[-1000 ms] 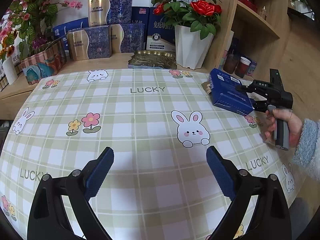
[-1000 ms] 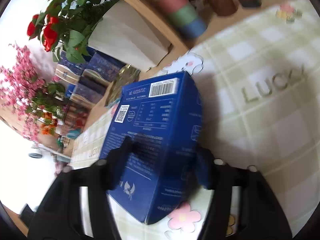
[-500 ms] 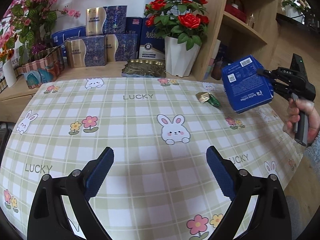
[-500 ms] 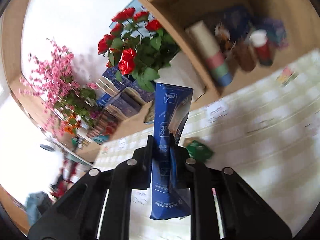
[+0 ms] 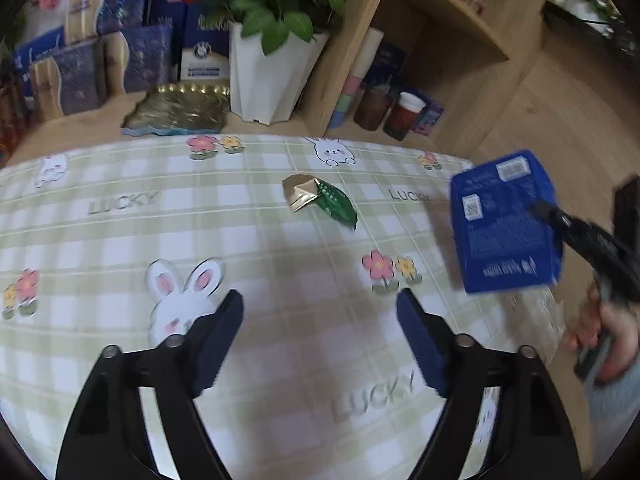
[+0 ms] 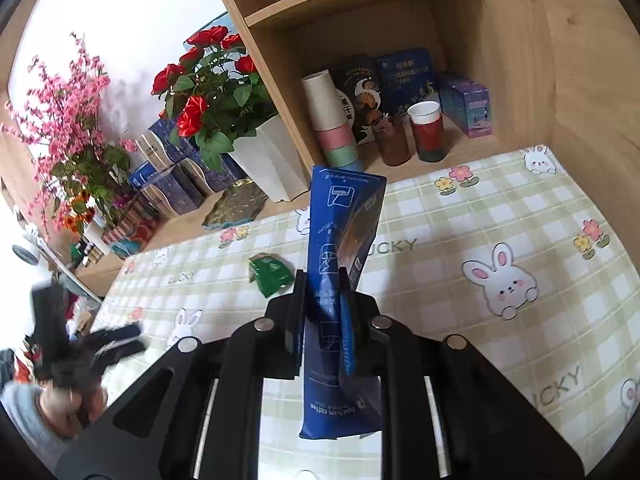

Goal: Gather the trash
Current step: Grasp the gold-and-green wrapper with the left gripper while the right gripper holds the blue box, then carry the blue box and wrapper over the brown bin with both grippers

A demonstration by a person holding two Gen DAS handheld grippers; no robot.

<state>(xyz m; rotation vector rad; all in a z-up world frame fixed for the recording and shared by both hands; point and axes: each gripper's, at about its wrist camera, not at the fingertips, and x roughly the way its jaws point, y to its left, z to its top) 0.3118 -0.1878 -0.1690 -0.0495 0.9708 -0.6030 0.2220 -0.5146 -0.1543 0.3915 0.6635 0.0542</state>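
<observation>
Tablecloth (image 5: pixel 280 280) reads "LUCKY"; blue carton (image 6: pixel 332 360) "luckin coffee".

A table (image 6: pixel 520 216) under a checked rabbit-print cloth fills the lower frame. Behind it, upper right, stands a wooden shelf (image 6: pixel 360 4) with cups and boxes. A white wall (image 6: pixel 132 12), upper left, is brightly lit. Wooden floor (image 5: pixel 560 92) at right.

I see the wrapper (image 5: pixel 320 202) lying on the tablecloth (image 5: pixel 120 216), in front of the vase (image 5: pixel 268 76); shelf cups (image 5: pixel 400 114) stand to the vase's right.
</observation>
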